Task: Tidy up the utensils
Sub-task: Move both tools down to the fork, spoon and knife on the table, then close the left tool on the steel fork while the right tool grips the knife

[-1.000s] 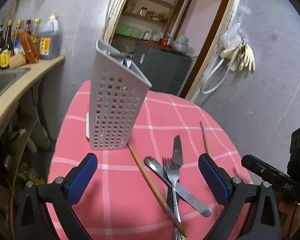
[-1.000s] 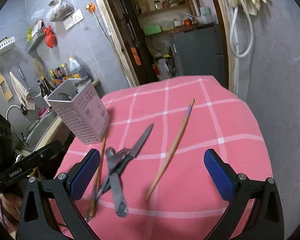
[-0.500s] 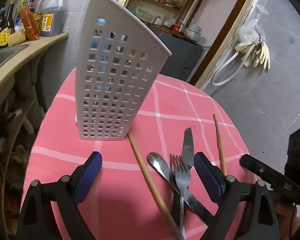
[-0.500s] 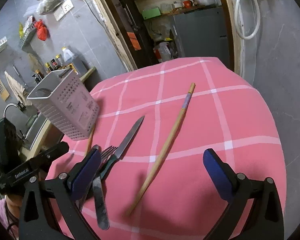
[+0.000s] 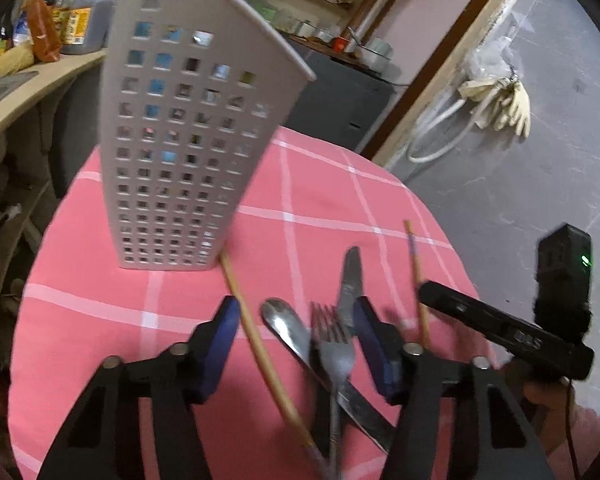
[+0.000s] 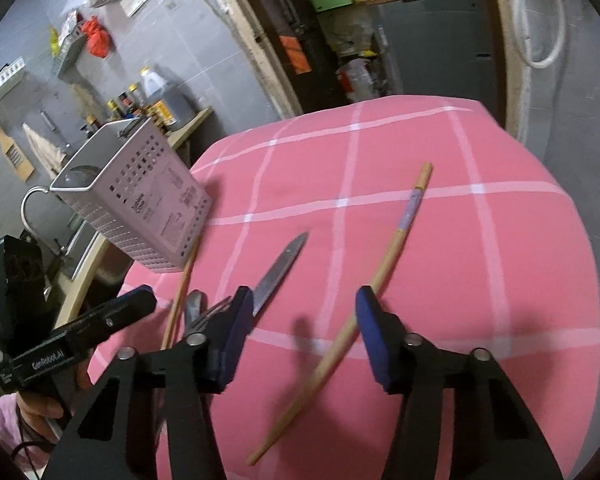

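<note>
A white perforated utensil holder (image 5: 184, 152) stands at the far left of the pink checked table (image 5: 324, 200); it also shows in the right wrist view (image 6: 140, 196). My left gripper (image 5: 294, 340) is open, its jaws narrowed around a chopstick (image 5: 260, 344), a spoon (image 5: 288, 328), a fork (image 5: 334, 352) and a knife (image 5: 350, 284) lying crossed on the cloth. My right gripper (image 6: 300, 328) is open and low over the second chopstick (image 6: 380, 272), which passes its right pad. The knife (image 6: 278, 268) lies by its left pad.
A counter with sauce bottles (image 5: 64, 20) and a sink lies left of the table. A doorway with a grey cabinet (image 6: 432, 40) is behind. Rubber gloves (image 5: 500, 100) hang on the right wall. The table edge drops off on the right.
Both grippers have moved down and forward toward the utensils, and their jaws have narrowed from wide open. The utensils and the holder have not moved.
</note>
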A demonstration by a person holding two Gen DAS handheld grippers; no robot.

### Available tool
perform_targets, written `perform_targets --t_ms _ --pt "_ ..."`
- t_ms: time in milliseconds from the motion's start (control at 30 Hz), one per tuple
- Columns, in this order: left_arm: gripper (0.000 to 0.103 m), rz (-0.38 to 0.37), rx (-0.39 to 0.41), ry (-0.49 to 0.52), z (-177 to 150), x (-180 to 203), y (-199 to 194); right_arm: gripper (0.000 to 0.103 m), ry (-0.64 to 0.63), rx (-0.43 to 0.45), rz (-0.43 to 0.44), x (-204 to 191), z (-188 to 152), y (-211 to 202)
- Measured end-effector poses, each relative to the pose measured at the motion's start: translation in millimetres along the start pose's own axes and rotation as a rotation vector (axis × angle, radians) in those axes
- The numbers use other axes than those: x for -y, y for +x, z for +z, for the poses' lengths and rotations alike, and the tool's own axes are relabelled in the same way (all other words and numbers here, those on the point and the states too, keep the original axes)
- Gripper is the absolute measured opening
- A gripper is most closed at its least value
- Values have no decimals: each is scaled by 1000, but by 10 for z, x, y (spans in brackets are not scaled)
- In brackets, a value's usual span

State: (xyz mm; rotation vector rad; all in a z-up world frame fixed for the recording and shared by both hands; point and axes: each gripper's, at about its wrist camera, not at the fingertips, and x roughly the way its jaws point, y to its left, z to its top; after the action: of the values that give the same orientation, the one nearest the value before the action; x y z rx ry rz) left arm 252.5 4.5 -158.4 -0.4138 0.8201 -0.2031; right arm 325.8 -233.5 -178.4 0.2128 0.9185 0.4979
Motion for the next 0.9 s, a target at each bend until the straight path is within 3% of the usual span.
perform_targets --t_ms 100,233,700,900 --pt "41 -41 -33 -3 -13 56 32 34 -5 -27 38 -21 67 90" --pt "40 -69 -76 -10 -7 111 98 33 -12 -74 83 -66 117 217" --pt "38 -80 -245 -94 -45 51 338 28 36 -236 150 -140 56 633" --pt "28 -77 -280 -124 -54 27 377 25 66 -275 173 -136 75 730"
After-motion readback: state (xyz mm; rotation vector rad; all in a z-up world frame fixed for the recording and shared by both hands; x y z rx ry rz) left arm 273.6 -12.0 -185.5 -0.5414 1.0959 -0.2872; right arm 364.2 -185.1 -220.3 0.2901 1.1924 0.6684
